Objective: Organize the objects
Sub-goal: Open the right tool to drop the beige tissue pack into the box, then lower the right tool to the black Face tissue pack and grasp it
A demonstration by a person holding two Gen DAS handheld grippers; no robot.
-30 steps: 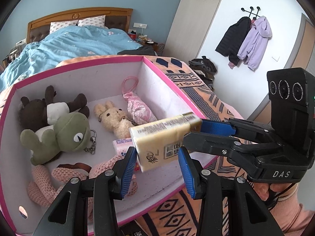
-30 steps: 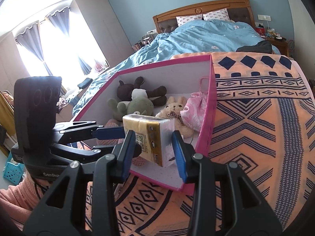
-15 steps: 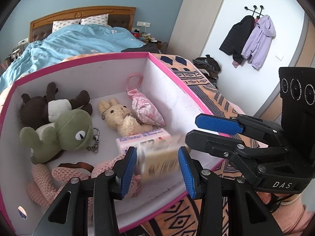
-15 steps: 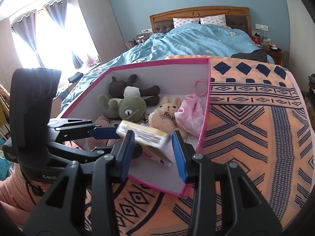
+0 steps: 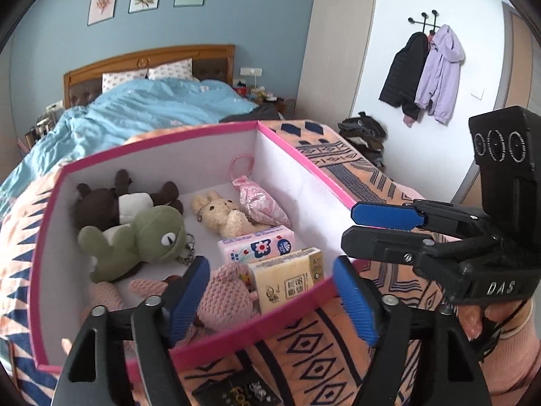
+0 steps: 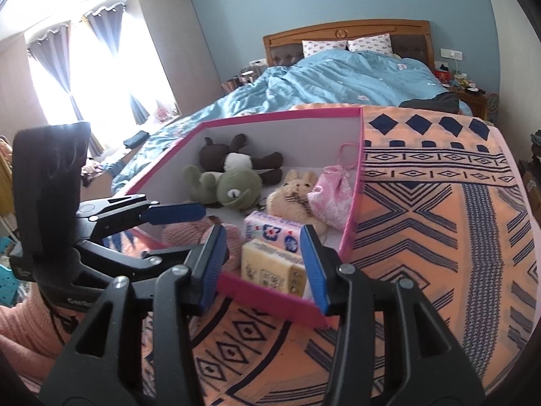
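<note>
Resting boxed: pale-yellow printed tissue pack [image 5: 285, 279]

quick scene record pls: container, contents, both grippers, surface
container: pink-rimmed white open box
surface: orange patterned blanket
contents: yellow tissue pack, pink floral tissue pack, green frog plush, brown bear plush, beige bunny plush, pink drawstring pouch, pink knitted plush
left gripper: jaws opening, nothing held
right gripper: jaws opening, nothing held
</note>
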